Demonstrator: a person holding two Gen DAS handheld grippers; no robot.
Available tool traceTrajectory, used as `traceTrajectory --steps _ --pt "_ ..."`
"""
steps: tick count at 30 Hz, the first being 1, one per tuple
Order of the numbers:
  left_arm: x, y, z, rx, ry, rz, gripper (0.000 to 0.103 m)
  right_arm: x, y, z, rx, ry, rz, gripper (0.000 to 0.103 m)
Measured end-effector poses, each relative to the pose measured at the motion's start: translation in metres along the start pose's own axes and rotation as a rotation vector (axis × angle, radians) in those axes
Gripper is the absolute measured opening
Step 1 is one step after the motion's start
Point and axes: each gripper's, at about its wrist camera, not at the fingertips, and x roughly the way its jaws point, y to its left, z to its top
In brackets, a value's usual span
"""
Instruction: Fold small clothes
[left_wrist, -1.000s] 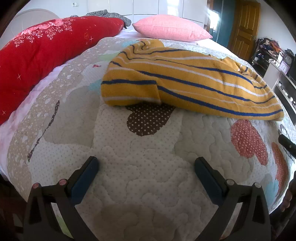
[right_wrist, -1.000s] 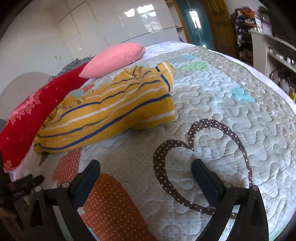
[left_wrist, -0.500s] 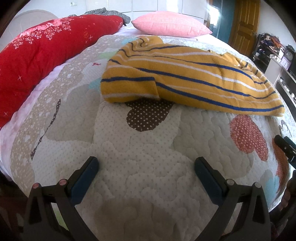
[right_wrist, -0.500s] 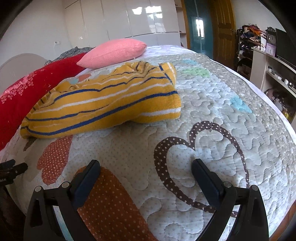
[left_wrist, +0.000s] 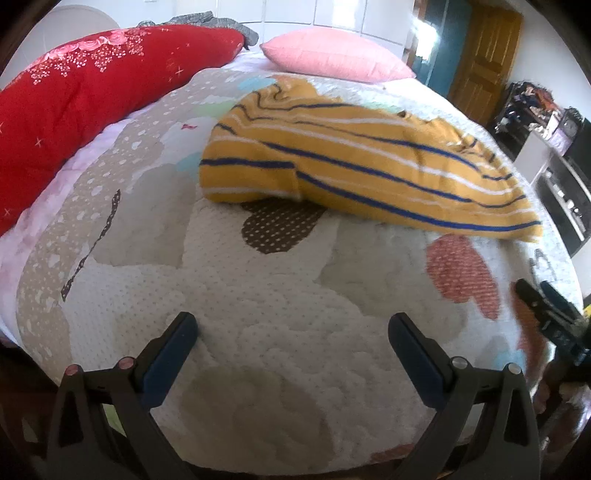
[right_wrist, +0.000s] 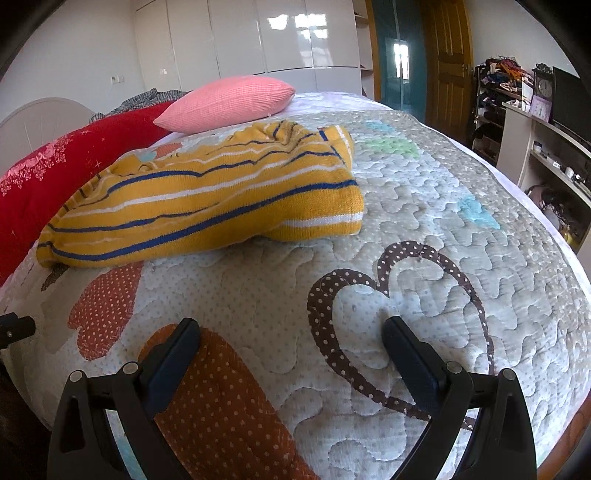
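Note:
A yellow knit garment (left_wrist: 354, 162) with blue and white stripes lies crumpled and partly folded on the quilted bed cover (left_wrist: 280, 295). In the right wrist view the same garment (right_wrist: 207, 199) spreads across the left centre of the quilt (right_wrist: 424, 221). My left gripper (left_wrist: 291, 328) hovers open over bare quilt, well short of the garment's near edge. My right gripper (right_wrist: 291, 332) is open too, above the brown dotted heart patch, with nothing between its fingers. The right gripper's tip (left_wrist: 550, 314) shows at the right edge of the left wrist view.
A long red bolster (left_wrist: 92, 96) runs along the left side of the bed and a pink pillow (left_wrist: 332, 55) lies at its head. White wardrobes (right_wrist: 258, 40) stand behind. A wooden door (right_wrist: 447, 62) and cluttered shelves (right_wrist: 532, 122) line the right.
Both grippers have shifted slightly and the views have tilted; the right gripper now shows further inside the left wrist view. The garment lies as before and both grippers stay open.

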Motion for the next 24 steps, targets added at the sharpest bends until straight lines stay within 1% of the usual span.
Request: traceTrajectory --steps 8,24 --pt "-0.020 -0.008 0.005 0.020 -0.057 -0.010 0.103 -0.004 0.002 -0.003 -0.004 0.003 -0.009 0.101" --pt "-0.028 -0.002 0.003 -0.006 -0.068 -0.018 0.103 -0.011 0.005 -0.009 -0.019 0.006 -0.028 0.101"
